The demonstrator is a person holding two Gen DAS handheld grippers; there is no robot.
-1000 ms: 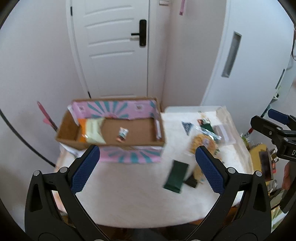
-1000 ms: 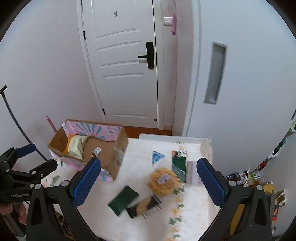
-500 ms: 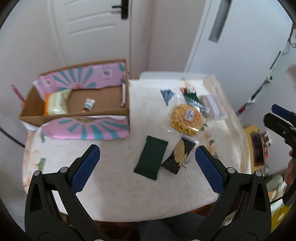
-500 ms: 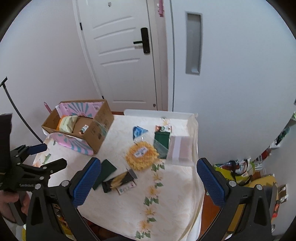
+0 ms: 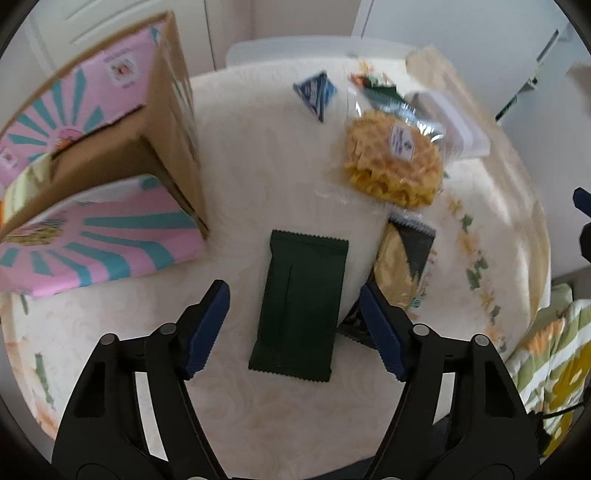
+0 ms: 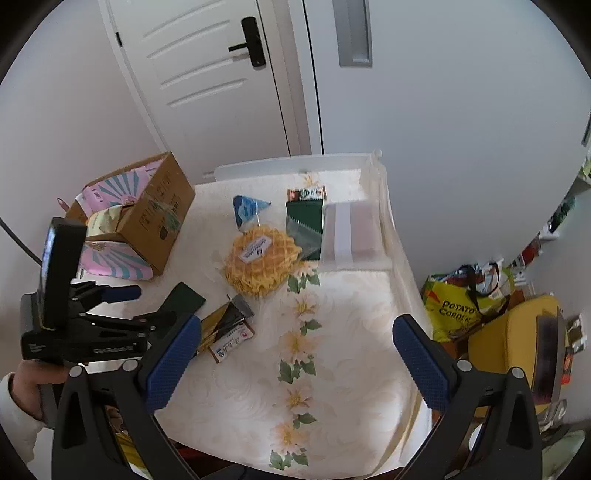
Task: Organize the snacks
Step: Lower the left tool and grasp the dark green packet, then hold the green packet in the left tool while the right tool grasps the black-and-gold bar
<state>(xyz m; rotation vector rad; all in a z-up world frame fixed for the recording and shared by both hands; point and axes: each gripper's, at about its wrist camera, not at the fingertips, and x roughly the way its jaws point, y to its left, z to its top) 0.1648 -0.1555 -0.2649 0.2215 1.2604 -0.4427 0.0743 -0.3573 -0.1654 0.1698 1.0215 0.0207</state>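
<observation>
Over the green packet (image 5: 301,306), left gripper (image 5: 293,328) half-spread, jaws just closing, not touching; centre, lower, then pinch. Right gripper (image 6: 295,358) spread, empty.

Door (image 6: 207,74): white, panelled, shut, with a black lever handle (image 6: 251,44).
Wall (image 6: 461,92): pale, holding a grey recessed slot (image 6: 352,33).
Tablecloth (image 6: 351,350): cream, a row of yellow flowers running down it.
Yellow bag (image 6: 458,306): on the floor beside the table, printed "POTATO CORNER".
Yellow seat (image 6: 509,332): just beside that bag.
</observation>
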